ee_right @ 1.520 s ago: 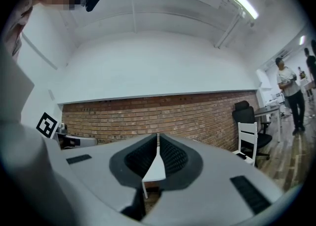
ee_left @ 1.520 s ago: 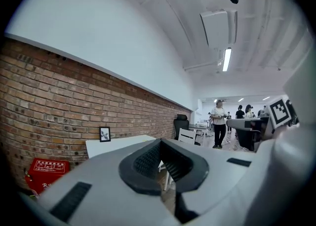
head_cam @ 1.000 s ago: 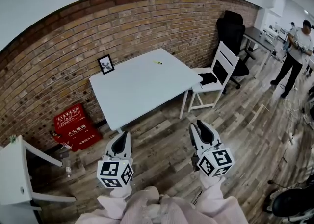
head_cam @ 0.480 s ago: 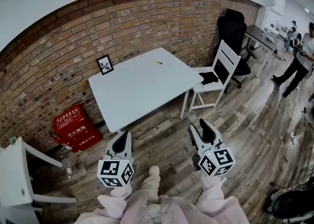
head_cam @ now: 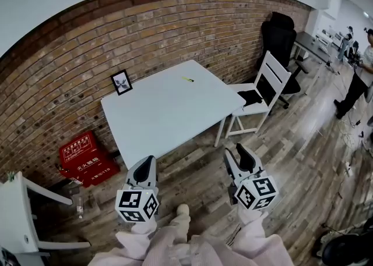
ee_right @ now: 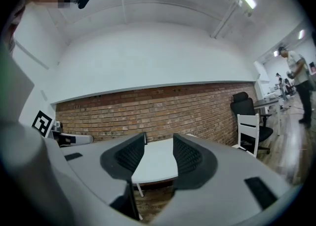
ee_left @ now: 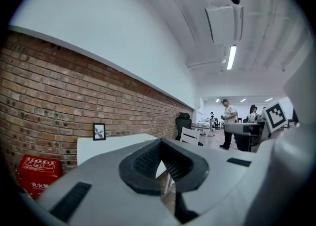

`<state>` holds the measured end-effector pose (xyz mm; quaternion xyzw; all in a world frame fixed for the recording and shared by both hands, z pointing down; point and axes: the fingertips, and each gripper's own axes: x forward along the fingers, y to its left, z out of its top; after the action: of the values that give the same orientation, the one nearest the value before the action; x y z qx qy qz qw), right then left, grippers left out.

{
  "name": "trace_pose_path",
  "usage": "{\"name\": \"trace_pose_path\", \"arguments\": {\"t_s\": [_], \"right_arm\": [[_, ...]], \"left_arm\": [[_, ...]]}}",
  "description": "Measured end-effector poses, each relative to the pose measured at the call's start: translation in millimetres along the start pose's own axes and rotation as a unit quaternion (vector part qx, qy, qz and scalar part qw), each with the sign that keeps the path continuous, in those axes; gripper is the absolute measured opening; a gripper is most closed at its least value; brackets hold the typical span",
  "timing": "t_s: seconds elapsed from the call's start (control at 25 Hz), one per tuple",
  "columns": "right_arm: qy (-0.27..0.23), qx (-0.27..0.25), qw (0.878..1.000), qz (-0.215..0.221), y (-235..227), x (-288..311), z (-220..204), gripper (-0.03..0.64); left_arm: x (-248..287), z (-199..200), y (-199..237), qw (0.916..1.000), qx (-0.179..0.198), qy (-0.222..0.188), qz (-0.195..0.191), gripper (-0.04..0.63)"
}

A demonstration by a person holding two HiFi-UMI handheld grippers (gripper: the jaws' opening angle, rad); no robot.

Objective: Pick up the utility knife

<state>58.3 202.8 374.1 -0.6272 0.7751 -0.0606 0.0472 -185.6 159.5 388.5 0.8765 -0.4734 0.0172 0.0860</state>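
Note:
The utility knife (head_cam: 187, 78) is a small yellow-green thing lying near the far edge of the white table (head_cam: 169, 107). Both grippers are held out level over the wooden floor, short of the table's near edge and well apart from the knife. My left gripper (head_cam: 147, 161) has its pads meeting at the tips, with nothing between them (ee_left: 160, 142). My right gripper (head_cam: 235, 149) stands open, and the table top (ee_right: 155, 163) shows through the empty gap between its pads (ee_right: 159, 143).
A framed picture (head_cam: 121, 81) leans against the brick wall at the table's back left. A white chair (head_cam: 262, 84) and a black office chair (head_cam: 280, 35) stand to the right. A red box (head_cam: 84, 151) sits on the floor at left. A person (head_cam: 364, 67) stands at far right.
Both grippers and the view have come closer to the table. The right jaws have spread wider. The person at the far right has moved further right.

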Motion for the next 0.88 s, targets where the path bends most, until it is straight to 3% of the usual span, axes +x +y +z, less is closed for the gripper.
{"name": "trace_pose_path", "arguments": {"t_s": [0.88], "right_arm": [[0.037, 0.008, 0.999, -0.015, -49.2, 151.7, -14.9, 0.164]], "left_arm": [[155.4, 1.1, 72.6, 0.9989, -0.021, 0.032, -0.027, -0.006]]}}
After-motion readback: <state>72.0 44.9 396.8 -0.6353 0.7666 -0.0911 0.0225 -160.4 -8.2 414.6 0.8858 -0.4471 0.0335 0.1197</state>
